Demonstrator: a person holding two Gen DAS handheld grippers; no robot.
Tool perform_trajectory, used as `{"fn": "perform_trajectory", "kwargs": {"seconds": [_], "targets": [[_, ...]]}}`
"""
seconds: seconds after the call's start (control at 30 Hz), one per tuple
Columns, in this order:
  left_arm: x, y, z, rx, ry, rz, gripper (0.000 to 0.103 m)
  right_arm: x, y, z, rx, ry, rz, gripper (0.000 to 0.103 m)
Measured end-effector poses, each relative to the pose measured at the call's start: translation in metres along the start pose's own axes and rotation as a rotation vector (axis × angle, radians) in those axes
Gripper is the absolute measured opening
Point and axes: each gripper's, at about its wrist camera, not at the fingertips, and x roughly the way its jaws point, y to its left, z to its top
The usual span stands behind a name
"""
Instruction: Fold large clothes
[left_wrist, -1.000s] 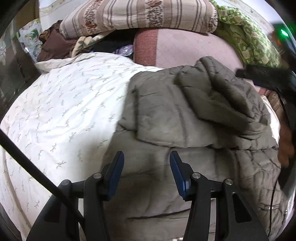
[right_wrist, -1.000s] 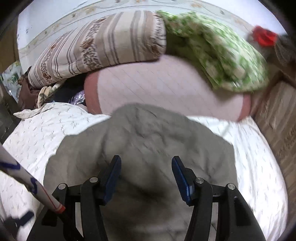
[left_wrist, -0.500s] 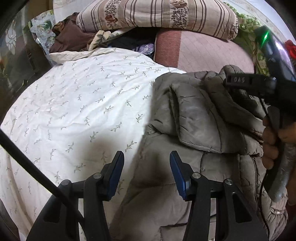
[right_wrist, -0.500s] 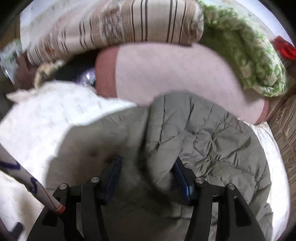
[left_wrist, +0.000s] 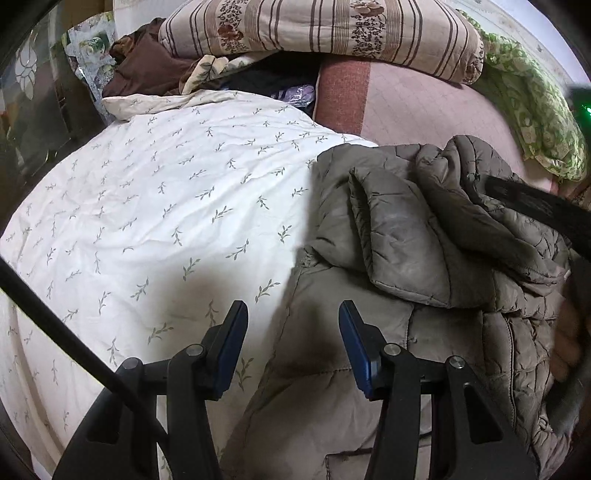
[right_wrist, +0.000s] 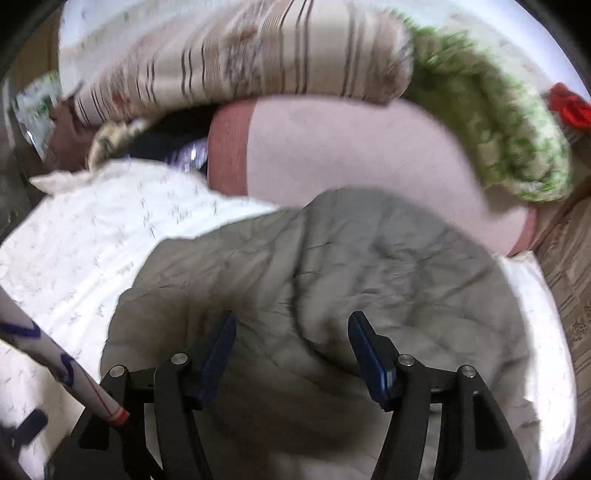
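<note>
Two wrist fisheyes, close, angled down, sharing quilted jacket (left_wrist: 424, 236), bed (left_wrist: 155, 206)

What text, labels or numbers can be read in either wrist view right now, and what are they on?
No readable text in either view.
Blue marks on the white rod at the lower left of the right wrist view: too blurred to read as letters.
Quilted grey jacket: no label or brand visible.
Striped floral pillow and sprig-print sheet: pattern only, no writing.
Green light at the right edge of the left wrist view: no marking legible.
</note>
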Motion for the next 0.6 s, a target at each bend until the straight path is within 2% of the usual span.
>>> {"fn": "perform_trajectory", "kwargs": {"seconds": [0.07, 0.13, 0.23, 0.3, 0.43, 0.53, 0.6], "targets": [[0.0, -0.002, -0.001, 0.005, -0.001, 0.002, 0.05, -0.017, -0.016, -0.012, -0.007, -0.032, -0.039, 0.068], [0.001, -0.004, -0.002, 0.009, 0.004, 0.0, 0.05, -0.014, -0.028, -0.025, -0.009, -0.015, -0.078, 0.068], [0.003, -0.007, -0.003, 0.015, 0.012, 0.0, 0.05, 0.019, -0.047, -0.053, 0.017, 0.113, -0.108, 0.071], [0.004, -0.008, -0.004, 0.022, 0.015, 0.0, 0.05, 0.031, -0.053, -0.064, 0.032, 0.141, -0.081, 0.072], [0.006, -0.009, -0.005, 0.027, 0.02, -0.001, 0.05, 0.006, -0.059, -0.051, 0.025, 0.1, -0.06, 0.072], [0.009, -0.009, -0.006, 0.025, 0.03, -0.004, 0.05, -0.025, -0.08, -0.042, 0.066, -0.005, -0.095, 0.072], [0.01, -0.009, -0.007, 0.027, 0.035, -0.003, 0.05, -0.028, -0.1, -0.039, 0.106, -0.019, -0.124, 0.072]]}}
